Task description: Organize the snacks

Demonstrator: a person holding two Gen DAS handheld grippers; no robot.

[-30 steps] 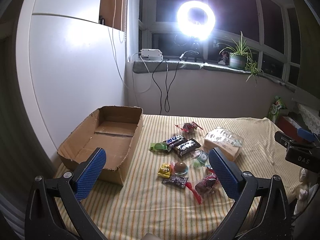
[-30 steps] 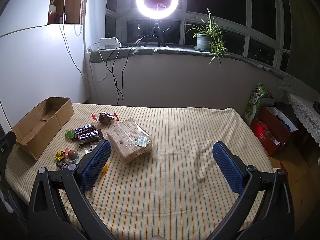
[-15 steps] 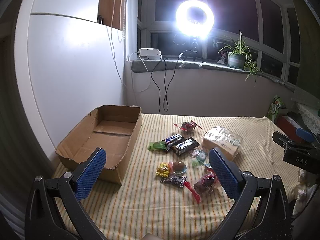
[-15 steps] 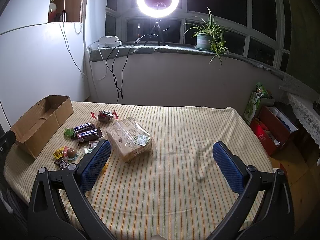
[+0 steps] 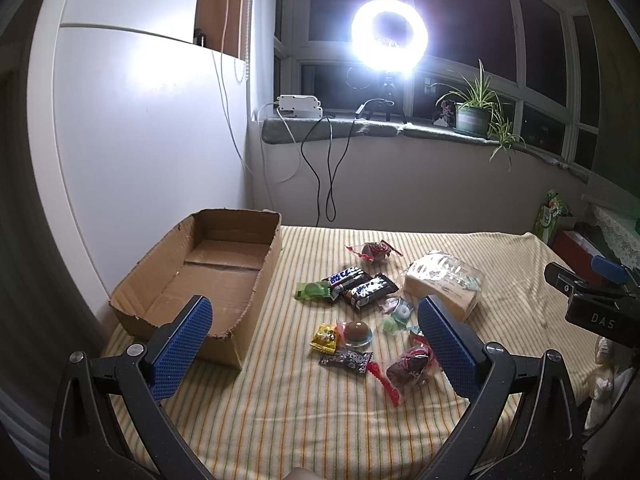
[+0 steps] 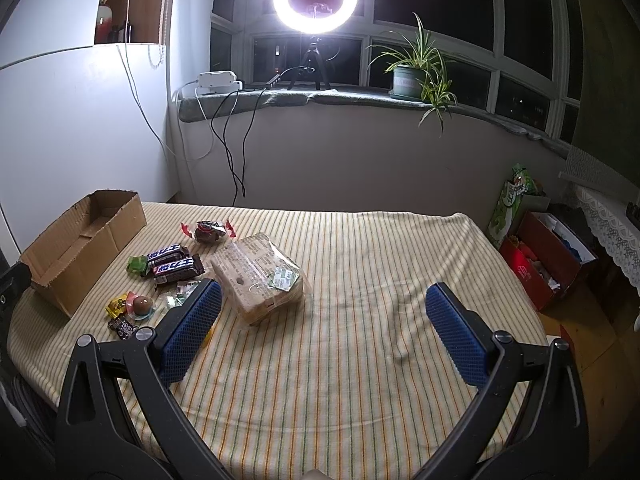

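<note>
Snacks are lying loose on the striped cloth (image 6: 360,264), all of them just to the right of the cardboard box (image 5: 208,276), which is sitting with nothing visible inside. Nearest the box are two dark chocolate bars (image 5: 360,286) side by side with a green candy (image 5: 312,291) touching their left end; a red-wrapped sweet (image 5: 374,251) is lying beyond them, and the big clear-wrapped bread pack (image 6: 260,276) is sitting further right of the box.

Trouble could be coming from that crowding. Small wrappers are lying touching or overlapping, so a wide pinch is likely grabbing two at once, or nudging the round chocolate cup (image 5: 357,332) into a roll. Slippery film may be sliding out of the pads, and the soft bread could be crushing under a hard squeeze. The box's torn front wall looks low but ragged, so a dangling wrapper tail could be catching on it.

Left gripper (image 5: 316,340) is hovering above the cloth, spread wide, gripping nothing, aimed over the small sweets. Right gripper (image 6: 324,332) is hanging equally wide and empty, further right of the box, pointing across bare cloth.
</note>
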